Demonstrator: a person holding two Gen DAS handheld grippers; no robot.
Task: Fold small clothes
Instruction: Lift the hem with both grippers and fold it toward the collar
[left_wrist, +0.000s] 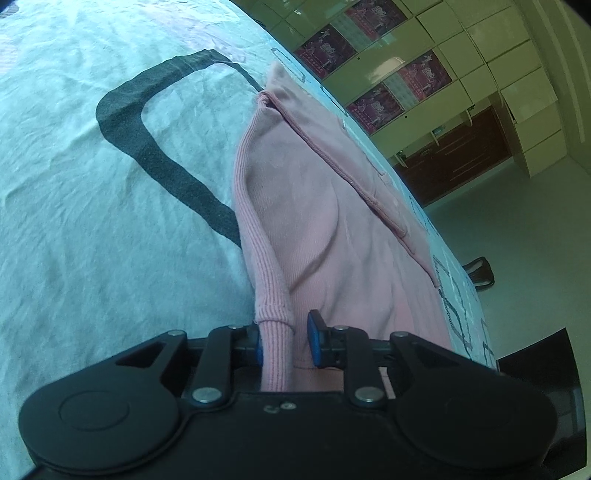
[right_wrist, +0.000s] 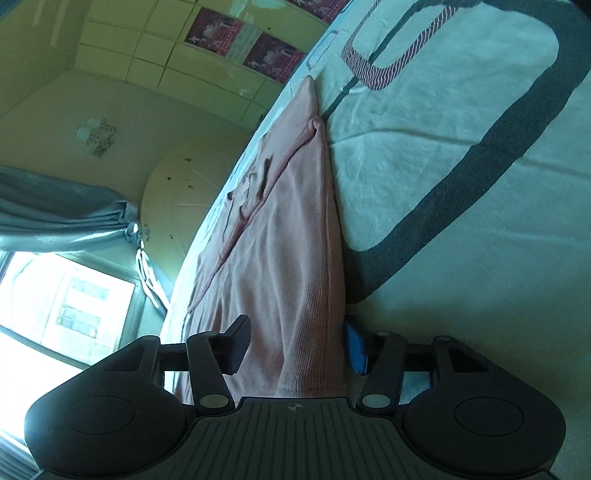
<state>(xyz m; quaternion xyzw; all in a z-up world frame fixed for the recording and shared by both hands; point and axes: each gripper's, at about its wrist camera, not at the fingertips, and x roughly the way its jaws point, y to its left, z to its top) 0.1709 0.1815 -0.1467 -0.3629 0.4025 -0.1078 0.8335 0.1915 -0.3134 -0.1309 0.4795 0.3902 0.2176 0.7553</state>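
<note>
Pink ribbed knitwear — a small garment (left_wrist: 314, 206) — is laid along the edge of a bed, on a pale sheet (left_wrist: 92, 221) printed with broad dark loops (left_wrist: 155, 147). Every place below is given relative to this garment.

In the left wrist view, the left tongs (left_wrist: 286, 341) are seen at the garment's near end, with a ribbed cuff-like fold lying between the blue pads. The fold is touched by the left pad (left_wrist: 258, 349), while a clear gap is left beside the right one, so the cloth is not clenched — the tongs are released. Beyond the garment's far side, cream cupboards (left_wrist: 480, 55) with dark red pictures (left_wrist: 424, 74) are shown, and a floor lies below the bed edge.

In the right wrist view, the right tongs (right_wrist: 295, 347) are spread wide at the garment's (right_wrist: 288, 240) near end, straddling a thick bundle of folded cloth. The blue pad (right_wrist: 356, 349) lies just beside the cloth on the sheet (right_wrist: 461, 166) side; whether the other finger touches cannot be told. The tongs are read as released rather than gripping.

Only this view shows, beyond the garment's outer side, a bright window (right_wrist: 66, 302), a grey curtain (right_wrist: 62, 218) and a ceiling lamp (right_wrist: 96, 134). A striped red loop (right_wrist: 384, 70) is printed on the sheet past the garment's far tip.
</note>
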